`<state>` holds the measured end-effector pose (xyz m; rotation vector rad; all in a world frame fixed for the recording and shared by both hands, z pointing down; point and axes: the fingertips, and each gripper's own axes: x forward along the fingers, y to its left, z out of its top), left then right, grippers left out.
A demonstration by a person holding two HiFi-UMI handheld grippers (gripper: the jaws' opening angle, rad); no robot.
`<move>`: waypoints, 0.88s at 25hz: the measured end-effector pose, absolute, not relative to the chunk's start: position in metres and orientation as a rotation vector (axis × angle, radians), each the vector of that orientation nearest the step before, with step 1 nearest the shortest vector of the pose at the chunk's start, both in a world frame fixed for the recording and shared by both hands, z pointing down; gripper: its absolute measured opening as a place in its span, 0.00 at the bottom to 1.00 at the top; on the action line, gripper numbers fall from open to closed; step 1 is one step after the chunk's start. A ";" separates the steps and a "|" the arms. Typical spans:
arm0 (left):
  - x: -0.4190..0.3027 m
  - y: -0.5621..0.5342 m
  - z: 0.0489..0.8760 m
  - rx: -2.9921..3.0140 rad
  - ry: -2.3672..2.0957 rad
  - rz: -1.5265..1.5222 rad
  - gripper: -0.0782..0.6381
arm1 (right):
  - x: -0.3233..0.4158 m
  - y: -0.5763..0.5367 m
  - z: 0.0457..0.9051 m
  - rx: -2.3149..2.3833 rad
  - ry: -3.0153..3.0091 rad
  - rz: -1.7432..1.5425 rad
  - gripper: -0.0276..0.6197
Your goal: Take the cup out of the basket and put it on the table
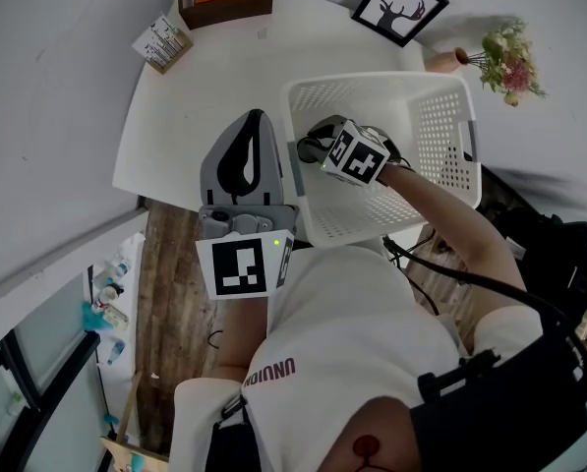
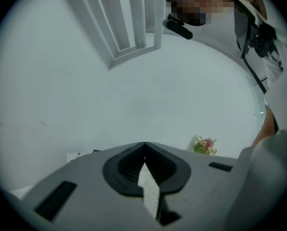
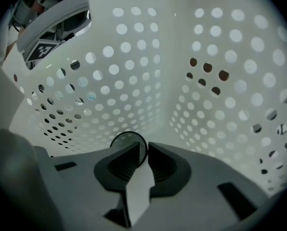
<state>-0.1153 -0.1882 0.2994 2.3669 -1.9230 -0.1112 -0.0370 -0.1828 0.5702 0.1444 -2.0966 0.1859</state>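
Cup [image 3: 125,139] gripped by its rim, down inside the basket [image 1: 372,79]
Head view: the right gripper [image 1: 313,148] is seen inside the basket, the left gripper [image 1: 255,126] outside it. Left gripper view: jaws pressed together on nothing. Right gripper view: jaws nearly closed on the cup's thin wall, its rim ring lying just left of them. So shallow a pinch could be lost if the cup is knocked against the basket wall

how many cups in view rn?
1. The cup is in the basket, its rim pinched between the right tool's jaws. The head view shows none; the tool there may hide more.
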 end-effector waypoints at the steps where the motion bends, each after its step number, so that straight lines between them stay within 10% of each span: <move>1: -0.115 -0.188 0.299 2.367 -1.922 -0.111 0.13 | -0.037 -0.183 0.571 0.146 -2.095 0.187 0.14; 22: -0.118 -0.187 0.301 2.362 -1.925 -0.108 0.13 | -0.040 -0.184 0.580 0.154 -2.074 0.176 0.14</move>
